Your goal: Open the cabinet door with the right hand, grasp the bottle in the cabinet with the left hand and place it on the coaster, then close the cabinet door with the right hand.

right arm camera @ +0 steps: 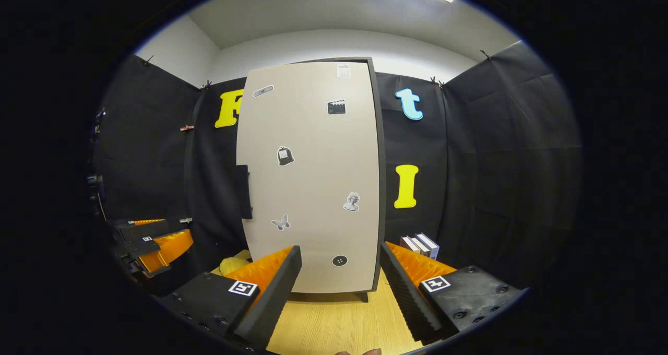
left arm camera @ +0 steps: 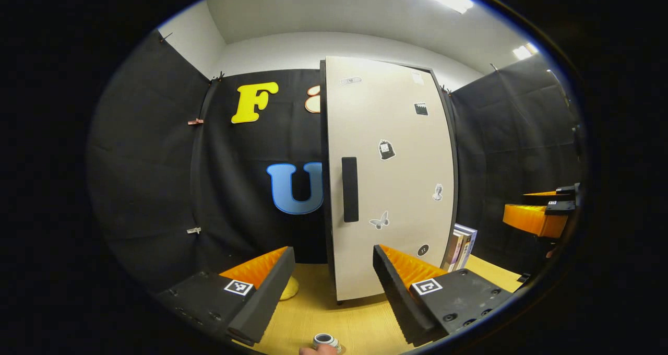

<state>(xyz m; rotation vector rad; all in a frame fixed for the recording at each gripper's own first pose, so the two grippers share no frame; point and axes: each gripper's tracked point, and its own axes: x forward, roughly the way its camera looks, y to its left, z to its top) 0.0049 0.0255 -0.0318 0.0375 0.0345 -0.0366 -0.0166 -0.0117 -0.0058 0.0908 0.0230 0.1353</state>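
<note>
Right gripper view: right gripper (right arm camera: 339, 276) wide open, empty.

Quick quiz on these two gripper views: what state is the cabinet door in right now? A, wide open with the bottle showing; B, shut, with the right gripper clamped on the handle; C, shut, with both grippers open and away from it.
C: the cabinet door sits closed, its handle untouched, while the left gripper and right gripper hang open short of it.

One cabinet (right arm camera: 313, 177) with one door handle (left arm camera: 350, 189); six stickers on its door; one yellow coaster (left arm camera: 288, 288); three books (right arm camera: 420, 245); two grippers.
</note>
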